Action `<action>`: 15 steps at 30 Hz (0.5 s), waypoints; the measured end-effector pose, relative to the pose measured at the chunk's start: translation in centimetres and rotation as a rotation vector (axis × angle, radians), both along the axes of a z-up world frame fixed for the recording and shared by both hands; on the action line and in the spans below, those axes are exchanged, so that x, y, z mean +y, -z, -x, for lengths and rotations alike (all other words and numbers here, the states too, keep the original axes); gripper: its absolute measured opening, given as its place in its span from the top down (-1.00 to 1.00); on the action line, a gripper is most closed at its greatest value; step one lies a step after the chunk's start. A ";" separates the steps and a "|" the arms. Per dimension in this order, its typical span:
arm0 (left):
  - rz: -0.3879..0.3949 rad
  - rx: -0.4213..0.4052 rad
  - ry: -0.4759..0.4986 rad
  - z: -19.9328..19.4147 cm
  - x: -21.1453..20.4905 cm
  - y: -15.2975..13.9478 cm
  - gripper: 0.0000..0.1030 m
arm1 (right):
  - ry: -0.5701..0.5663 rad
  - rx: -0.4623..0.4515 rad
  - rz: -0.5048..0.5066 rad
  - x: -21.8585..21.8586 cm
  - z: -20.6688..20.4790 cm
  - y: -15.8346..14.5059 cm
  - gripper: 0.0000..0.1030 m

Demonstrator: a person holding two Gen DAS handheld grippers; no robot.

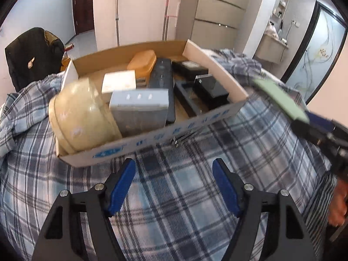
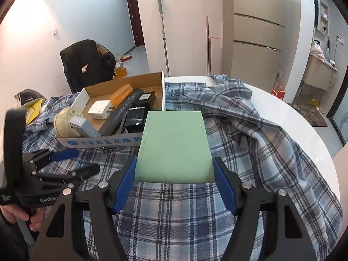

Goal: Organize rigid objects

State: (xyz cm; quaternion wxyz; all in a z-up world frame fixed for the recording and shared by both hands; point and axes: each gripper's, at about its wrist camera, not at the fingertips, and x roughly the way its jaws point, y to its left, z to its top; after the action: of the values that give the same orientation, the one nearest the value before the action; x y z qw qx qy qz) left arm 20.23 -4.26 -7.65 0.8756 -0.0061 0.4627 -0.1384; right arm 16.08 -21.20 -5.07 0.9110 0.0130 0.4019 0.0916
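Observation:
A shallow cardboard box (image 1: 152, 130) sits on a plaid cloth and holds a cream round tin (image 1: 80, 117), a grey box (image 1: 139, 108), a white adapter (image 1: 118, 82), an orange case (image 1: 142, 62), a dark remote (image 1: 162, 76) and black boxes (image 1: 208, 89). My left gripper (image 1: 174, 184) is open and empty, just in front of the box. My right gripper (image 2: 175, 180) is shut on a flat green case (image 2: 174, 145), held above the cloth right of the box (image 2: 102, 142); the case shows in the left wrist view (image 1: 280, 100).
A small metal clip (image 1: 180, 139) lies on the plaid cloth (image 1: 174, 195) against the box front. The cloth covers a round white table (image 2: 304, 126). A chair with a black jacket (image 2: 87, 63) stands behind. Mop handles (image 2: 164, 37) lean on the wall.

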 end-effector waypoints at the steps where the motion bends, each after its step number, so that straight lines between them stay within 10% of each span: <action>1: -0.001 -0.001 0.001 -0.1 -0.2 -0.1 -0.47 | 0.000 0.006 0.003 0.0 -0.1 0.2 -0.32; 15: 0.205 0.178 -0.354 -3.3 -0.9 0.5 -0.49 | 0.052 -0.021 0.030 -0.9 0.0 -0.3 -0.32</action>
State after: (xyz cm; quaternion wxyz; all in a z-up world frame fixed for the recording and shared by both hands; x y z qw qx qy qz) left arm 23.53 -5.16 -8.12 0.8368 -0.1885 0.5133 -0.0278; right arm 16.11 -22.10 -4.79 0.9173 0.0091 0.3932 0.0620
